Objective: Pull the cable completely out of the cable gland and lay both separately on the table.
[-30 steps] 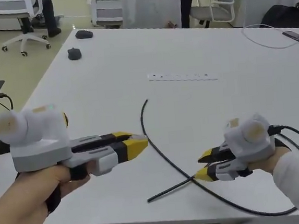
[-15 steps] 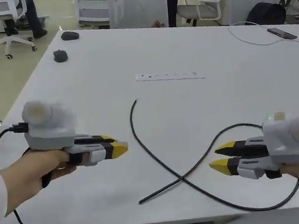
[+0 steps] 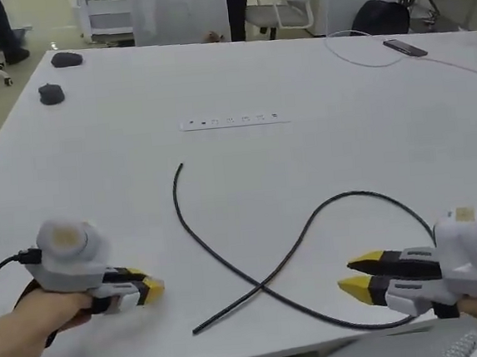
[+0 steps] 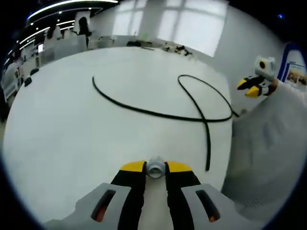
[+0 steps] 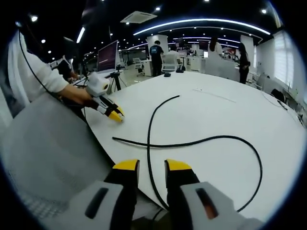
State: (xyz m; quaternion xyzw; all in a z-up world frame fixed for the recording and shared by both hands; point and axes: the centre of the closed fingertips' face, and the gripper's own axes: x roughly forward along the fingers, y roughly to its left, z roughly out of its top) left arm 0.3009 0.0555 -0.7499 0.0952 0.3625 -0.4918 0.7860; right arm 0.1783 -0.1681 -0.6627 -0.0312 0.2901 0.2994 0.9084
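Two parts sit apart: cable [image 3: 260, 286] lies in a crossed loop on table [image 3: 343, 136]; gland [image 4: 155, 167] is pinched btw jaws of L gripper [image 3: 150, 289], near the front edge. R gripper [image 3: 347, 274]: jaws spread, empty. Risk: small round gland may roll off the edge if let go carelessly.

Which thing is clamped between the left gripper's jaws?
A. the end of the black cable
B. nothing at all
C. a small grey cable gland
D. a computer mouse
C: in the left gripper view, the left gripper is shut on the small grey cable gland, while the black cable lies loose on the table ahead of it.
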